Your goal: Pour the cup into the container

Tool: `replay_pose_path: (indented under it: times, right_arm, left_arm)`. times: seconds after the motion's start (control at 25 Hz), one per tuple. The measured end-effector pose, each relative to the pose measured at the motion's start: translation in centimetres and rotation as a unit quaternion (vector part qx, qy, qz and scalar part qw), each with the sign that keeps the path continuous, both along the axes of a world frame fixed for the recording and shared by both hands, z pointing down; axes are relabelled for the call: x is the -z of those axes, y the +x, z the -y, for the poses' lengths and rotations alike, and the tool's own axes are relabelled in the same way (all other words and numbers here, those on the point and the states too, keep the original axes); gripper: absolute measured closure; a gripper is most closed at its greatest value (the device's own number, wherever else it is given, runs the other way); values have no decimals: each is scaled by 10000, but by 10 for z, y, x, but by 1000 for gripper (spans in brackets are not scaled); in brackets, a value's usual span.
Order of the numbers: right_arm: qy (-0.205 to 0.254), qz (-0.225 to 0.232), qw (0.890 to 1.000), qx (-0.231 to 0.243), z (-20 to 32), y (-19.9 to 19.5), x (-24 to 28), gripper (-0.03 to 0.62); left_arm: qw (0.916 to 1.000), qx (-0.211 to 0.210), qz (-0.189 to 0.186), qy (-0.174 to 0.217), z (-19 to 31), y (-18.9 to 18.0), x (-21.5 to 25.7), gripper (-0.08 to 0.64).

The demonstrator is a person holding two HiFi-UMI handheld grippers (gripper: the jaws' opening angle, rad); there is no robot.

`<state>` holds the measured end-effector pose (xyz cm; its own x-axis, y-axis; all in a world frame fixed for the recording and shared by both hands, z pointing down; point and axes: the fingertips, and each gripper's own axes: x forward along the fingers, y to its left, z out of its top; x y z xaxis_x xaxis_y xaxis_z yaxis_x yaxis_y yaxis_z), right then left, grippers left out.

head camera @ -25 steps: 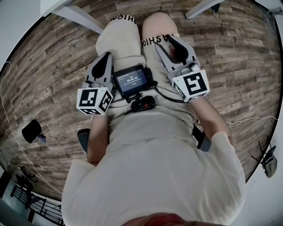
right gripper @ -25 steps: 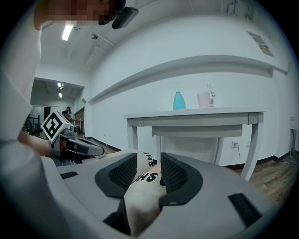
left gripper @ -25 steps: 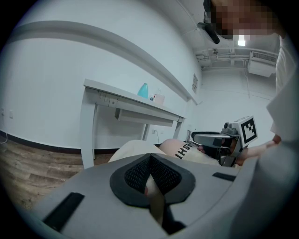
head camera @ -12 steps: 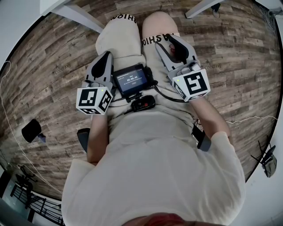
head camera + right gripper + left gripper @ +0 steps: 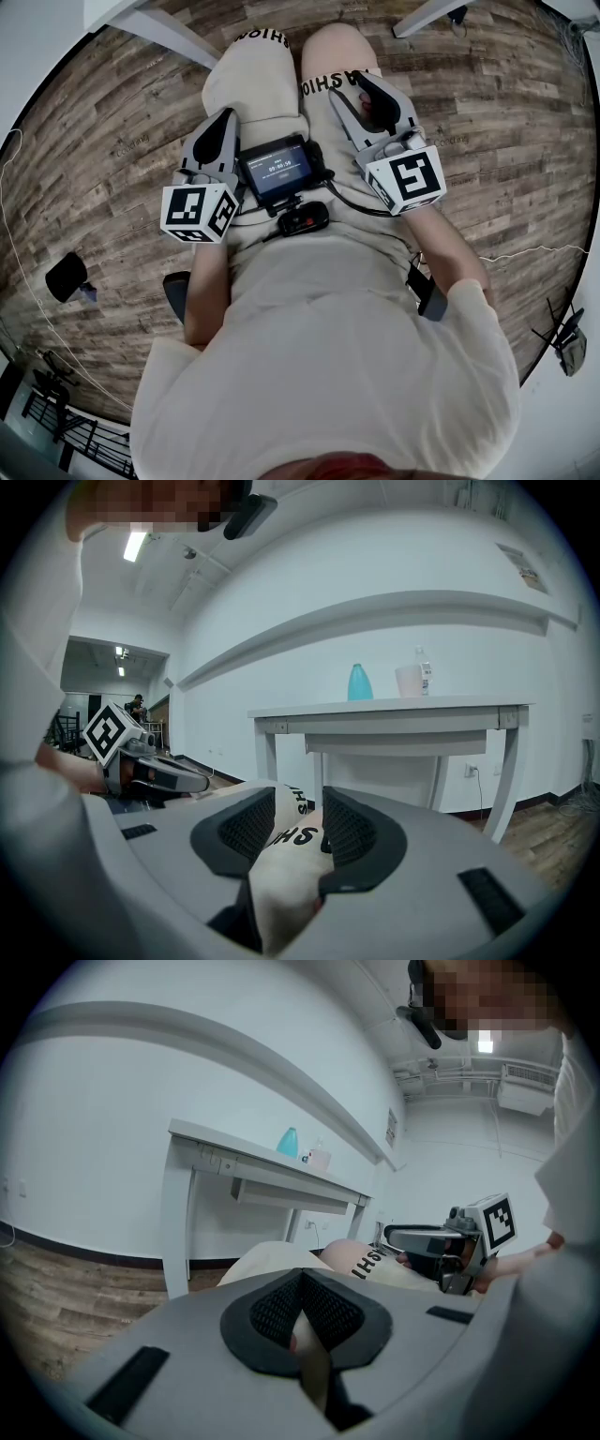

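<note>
Both tools rest on the lap, and the cup is well apart on the desk.
Left tool [image 5: 300, 1283] has its jaws together; right tool [image 5: 298, 822] has them apart, empty. The pale cup [image 5: 408, 681] stands near a teal vessel [image 5: 360, 682] on the white desk [image 5: 394, 710]. It is probably light, thin-walled and spillable, so grip it gently at mid-wall.

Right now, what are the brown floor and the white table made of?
The brown plank floor looks like wood or wood-look laminate, matte: grain and staggered board joints show. The white table seems painted wood or metal, smooth: its even, grainless surface leaves that open.
</note>
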<state>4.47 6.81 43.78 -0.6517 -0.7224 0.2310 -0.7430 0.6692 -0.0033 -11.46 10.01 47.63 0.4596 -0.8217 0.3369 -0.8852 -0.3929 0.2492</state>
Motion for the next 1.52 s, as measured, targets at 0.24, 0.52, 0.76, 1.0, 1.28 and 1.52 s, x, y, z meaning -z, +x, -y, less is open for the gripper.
replay_pose_path:
  times: [0.24,0.52,0.76,1.0,1.28,1.52]
  right_arm:
    - [10,10,10000,8,0,0,1,437]
    - [-7,12,10000,-3,0,0,0,437]
    - [11,9,10000,10,0,0,1,437]
    - [13,20,10000,11,0,0,1,437]
    - [-5,7,10000,3,0,0,0,437]
    - [-15,8,10000,-6,0,0,0,437]
  left_arm:
    - [10000,-2,0,3,0,0,1,549]
    - [10000,7,0,-6,0,0,0,549]
    - [10000,7,-6,-2,0,0,1,549]
    - [10000,5,-3,-2,0,0,1,549]
    - [10000,5,-7,-10,0,0,0,549]
    - [10000,2,-3,-11,0,0,0,549]
